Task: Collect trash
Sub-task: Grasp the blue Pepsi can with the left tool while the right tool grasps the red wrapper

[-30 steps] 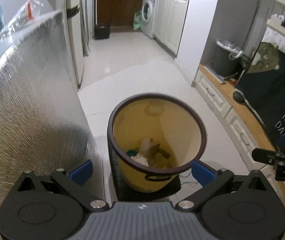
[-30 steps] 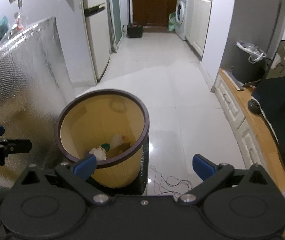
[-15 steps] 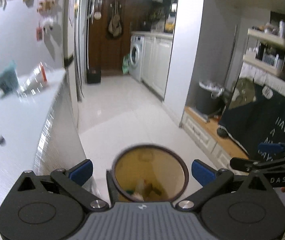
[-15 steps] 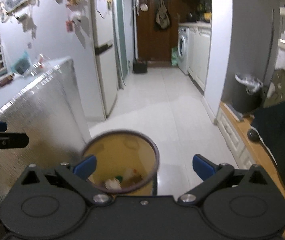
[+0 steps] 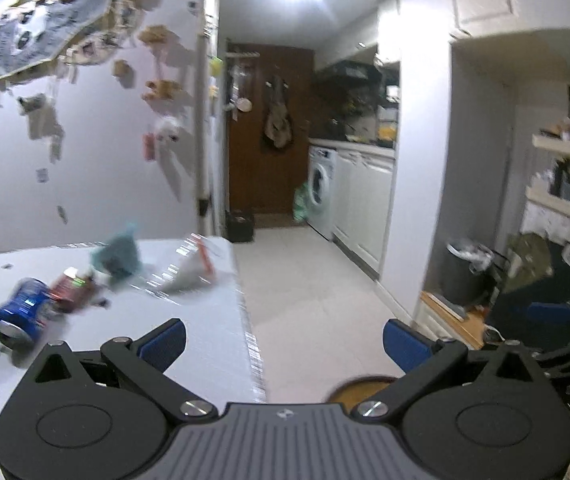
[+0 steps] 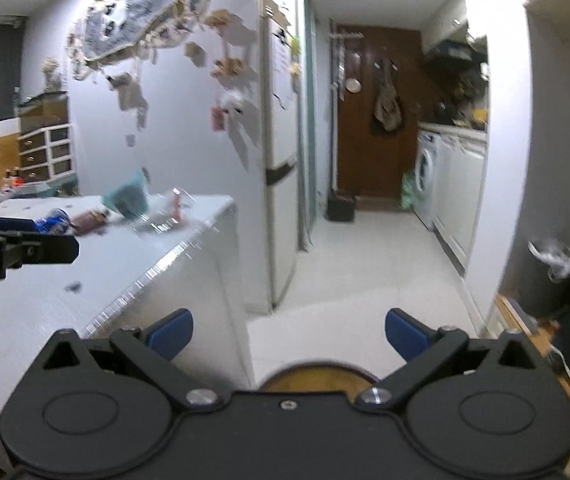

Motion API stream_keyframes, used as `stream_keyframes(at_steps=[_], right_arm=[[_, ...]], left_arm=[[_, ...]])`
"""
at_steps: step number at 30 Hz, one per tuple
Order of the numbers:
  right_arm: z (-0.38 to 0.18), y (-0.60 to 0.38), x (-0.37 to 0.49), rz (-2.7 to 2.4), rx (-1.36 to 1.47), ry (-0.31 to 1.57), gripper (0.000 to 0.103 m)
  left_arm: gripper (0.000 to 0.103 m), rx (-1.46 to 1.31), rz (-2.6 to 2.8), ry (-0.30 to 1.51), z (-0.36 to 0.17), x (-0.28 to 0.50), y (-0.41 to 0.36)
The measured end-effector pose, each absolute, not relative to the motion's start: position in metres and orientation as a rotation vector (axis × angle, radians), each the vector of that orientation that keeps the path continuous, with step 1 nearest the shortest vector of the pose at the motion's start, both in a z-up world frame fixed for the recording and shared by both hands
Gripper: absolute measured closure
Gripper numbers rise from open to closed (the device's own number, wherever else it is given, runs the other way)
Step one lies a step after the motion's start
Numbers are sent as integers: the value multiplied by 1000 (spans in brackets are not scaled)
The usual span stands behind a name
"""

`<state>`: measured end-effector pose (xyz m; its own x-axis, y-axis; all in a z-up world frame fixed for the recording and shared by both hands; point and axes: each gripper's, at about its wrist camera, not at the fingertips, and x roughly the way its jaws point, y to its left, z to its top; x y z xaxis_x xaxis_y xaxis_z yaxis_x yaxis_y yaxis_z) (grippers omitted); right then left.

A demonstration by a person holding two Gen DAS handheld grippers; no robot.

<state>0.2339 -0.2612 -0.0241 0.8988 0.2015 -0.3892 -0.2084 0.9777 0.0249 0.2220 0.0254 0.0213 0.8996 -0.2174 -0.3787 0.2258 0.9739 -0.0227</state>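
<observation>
While both cameras look level down a narrow kitchen hallway, the left tool [image 5: 283,342] and the right tool [image 6: 287,334] each show blue-padded jaws spread wide with nothing between them. On the left stands a white tabletop [image 5: 189,344], and the trash still to be collected lies in a loose cluster at its far left part: a blue drink can [image 5: 21,316] on its side, a dark red wrapper [image 5: 71,290] just beside it, a crumpled teal bag [image 5: 119,258] farther back, and a clear plastic bag [image 5: 187,270] with a red strip to the right of that. All are blurred, so finer detail cannot be told. Low at the near edge of both views, the brown rim of a yellow waste bin [image 6: 317,376] peeks out on the floor, right of the tabletop. The can looks light, stiff and smooth, likely to roll or dent, so a grip across the middle of its barrel seems best. The wrapper and bags look soft, thin and slippery; pinching a bunched fold should hold better than a flat edge.
</observation>
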Motion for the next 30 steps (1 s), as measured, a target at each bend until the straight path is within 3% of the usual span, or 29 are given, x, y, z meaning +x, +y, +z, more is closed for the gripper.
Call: stream_keyframes(at_steps=[17,30], right_arm=[[27,-129,296,390,-45,349,0],[39,-45,360,490,37,407,0]], left_arm=[[0,-130,-8,342,57,296,230],[0,-646,-105,390,-32,388,373]])
